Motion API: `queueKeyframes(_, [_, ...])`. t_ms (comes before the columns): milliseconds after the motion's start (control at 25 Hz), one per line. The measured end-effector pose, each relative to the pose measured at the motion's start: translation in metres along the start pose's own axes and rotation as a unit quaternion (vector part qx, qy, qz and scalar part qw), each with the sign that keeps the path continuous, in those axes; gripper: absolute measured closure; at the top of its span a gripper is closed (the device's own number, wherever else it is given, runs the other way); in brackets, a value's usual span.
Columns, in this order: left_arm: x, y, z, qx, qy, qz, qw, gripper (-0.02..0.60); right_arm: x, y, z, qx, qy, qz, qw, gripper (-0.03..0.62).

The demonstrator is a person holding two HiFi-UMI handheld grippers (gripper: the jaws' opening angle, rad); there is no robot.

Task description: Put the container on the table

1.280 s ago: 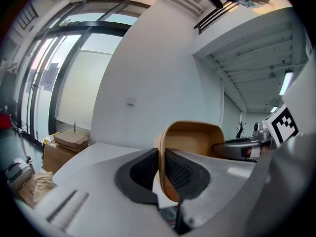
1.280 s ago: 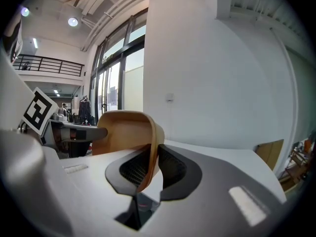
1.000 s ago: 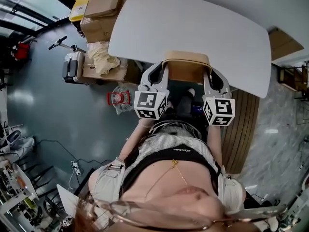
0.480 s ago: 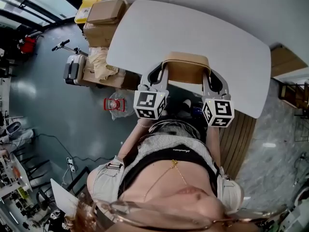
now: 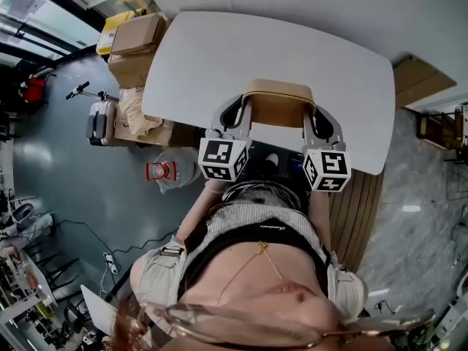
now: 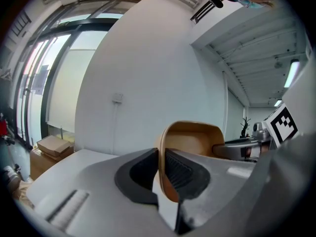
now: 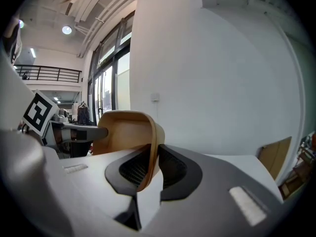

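Note:
A tan, open-topped container (image 5: 278, 102) hangs between my two grippers over the near edge of the white table (image 5: 292, 46). My left gripper (image 5: 237, 114) is shut on the container's left wall. In the left gripper view that thin wall (image 6: 190, 142) is pinched between the ribbed pads of the left gripper (image 6: 161, 168). My right gripper (image 5: 316, 117) is shut on the right wall. The right gripper view shows the right gripper (image 7: 150, 164) clamping the container's rim (image 7: 129, 135). The container's underside is hidden, so I cannot tell whether it touches the table.
Cardboard boxes (image 5: 135, 39) and a suitcase (image 5: 99, 121) stand on the floor left of the table. A red item in a clear bag (image 5: 162, 171) lies near the person's left side. Wooden slats (image 5: 360, 203) lie at the right. A white wall rises behind the table.
Both grippers have carried the container forward, from the table's near edge to further over the tabletop. The grip on both walls is unchanged.

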State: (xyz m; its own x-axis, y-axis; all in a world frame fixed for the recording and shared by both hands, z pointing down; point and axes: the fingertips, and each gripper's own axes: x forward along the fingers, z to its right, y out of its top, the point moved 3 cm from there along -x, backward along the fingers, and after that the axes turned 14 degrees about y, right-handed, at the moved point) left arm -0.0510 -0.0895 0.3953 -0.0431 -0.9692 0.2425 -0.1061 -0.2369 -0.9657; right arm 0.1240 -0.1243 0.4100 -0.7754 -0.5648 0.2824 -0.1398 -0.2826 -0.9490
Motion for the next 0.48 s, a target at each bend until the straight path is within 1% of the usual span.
queueKeyframes(160, [0.008,-0.005,0.020,0.011,-0.009,-0.008,0.9999,0.551,-0.010,-0.004,0.020,0.015,-0.005,0.010,1.000,0.528])
queueKeyframes(360, [0.015,-0.004,0.018,0.008,0.004,-0.006,0.9999,0.551,-0.004,-0.002,0.024,0.009,0.003,0.013,1.000,0.526])
queueKeyframes(480, [0.017,-0.004,0.018,0.011,0.001,-0.010,0.9999,0.553,-0.003,-0.003,0.025,0.011,0.001,0.010,1.000,0.526])
